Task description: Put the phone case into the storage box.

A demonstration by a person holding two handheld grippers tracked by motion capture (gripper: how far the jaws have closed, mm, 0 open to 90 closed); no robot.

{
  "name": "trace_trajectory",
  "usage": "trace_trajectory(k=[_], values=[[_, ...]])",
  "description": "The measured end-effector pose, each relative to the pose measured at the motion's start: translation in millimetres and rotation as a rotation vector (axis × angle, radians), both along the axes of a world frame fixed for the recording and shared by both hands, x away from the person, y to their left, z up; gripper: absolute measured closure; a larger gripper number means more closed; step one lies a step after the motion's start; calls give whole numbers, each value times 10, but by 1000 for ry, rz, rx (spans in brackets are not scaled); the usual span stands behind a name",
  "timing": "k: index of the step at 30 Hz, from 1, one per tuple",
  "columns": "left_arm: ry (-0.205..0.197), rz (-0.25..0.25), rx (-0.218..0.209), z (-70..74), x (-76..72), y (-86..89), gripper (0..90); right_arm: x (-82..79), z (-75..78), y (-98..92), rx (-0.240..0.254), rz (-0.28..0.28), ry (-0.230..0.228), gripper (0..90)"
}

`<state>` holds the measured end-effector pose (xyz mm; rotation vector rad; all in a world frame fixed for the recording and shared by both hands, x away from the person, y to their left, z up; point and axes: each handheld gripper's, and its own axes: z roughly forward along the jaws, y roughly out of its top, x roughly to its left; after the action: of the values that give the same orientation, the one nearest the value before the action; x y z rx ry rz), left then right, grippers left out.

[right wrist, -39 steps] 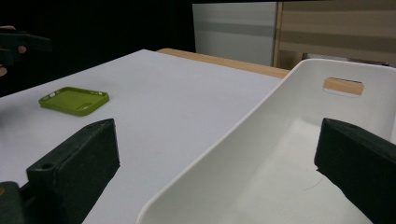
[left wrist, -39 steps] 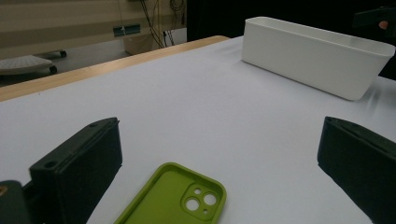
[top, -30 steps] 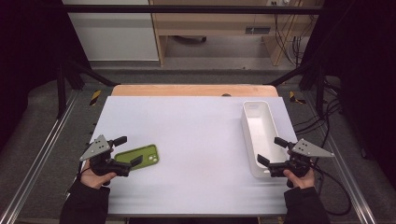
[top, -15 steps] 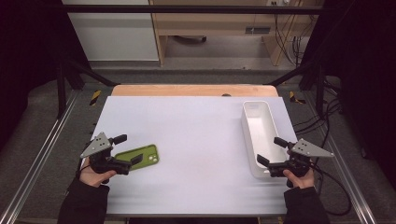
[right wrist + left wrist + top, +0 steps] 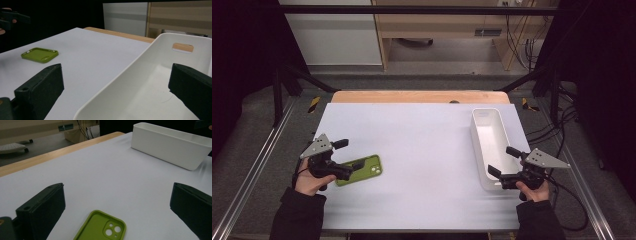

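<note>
Where white table (image 5: 422,145) meets dark room, green phone case (image 5: 359,170), white bin (image 5: 488,145), 2 grippers gaping, empty.

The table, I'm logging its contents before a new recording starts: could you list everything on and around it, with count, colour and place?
phone case: one, green, lying flat at the table's left near side, camera cutouts toward the middle.
bin: one, white, long and rectangular, at the right side, nothing visible inside it, a slot handle in its far end wall.
table cover: one, pale white sheet over the top, a wooden edge showing at the far side.
cables: several, black, on the floor to the right.
left gripper: one, black, jaws open, over the near end of the case.
right gripper: one, black, jaws open, at the bin's near end.
</note>
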<state>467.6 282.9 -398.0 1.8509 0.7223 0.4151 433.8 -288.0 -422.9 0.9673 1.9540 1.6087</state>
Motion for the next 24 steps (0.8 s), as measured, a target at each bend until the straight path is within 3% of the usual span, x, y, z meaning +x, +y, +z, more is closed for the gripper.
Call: trace_trajectory(k=[7,16,18,21,24], values=[[34,-2,36,12,112,-20,0,2,-4,7,-3,0,2,4],[82,25,96,-110,231,7,0,4,-8,13,-7,2,5,4],[92,45,121,-148,249,41,1,7,-12,16,-9,5,4,4],[97,63,116,-173,248,75,15,8,-13,16,-10,5,3,4],[120,119,121,-227,253,158,65,7,-11,14,-9,5,3,4]])
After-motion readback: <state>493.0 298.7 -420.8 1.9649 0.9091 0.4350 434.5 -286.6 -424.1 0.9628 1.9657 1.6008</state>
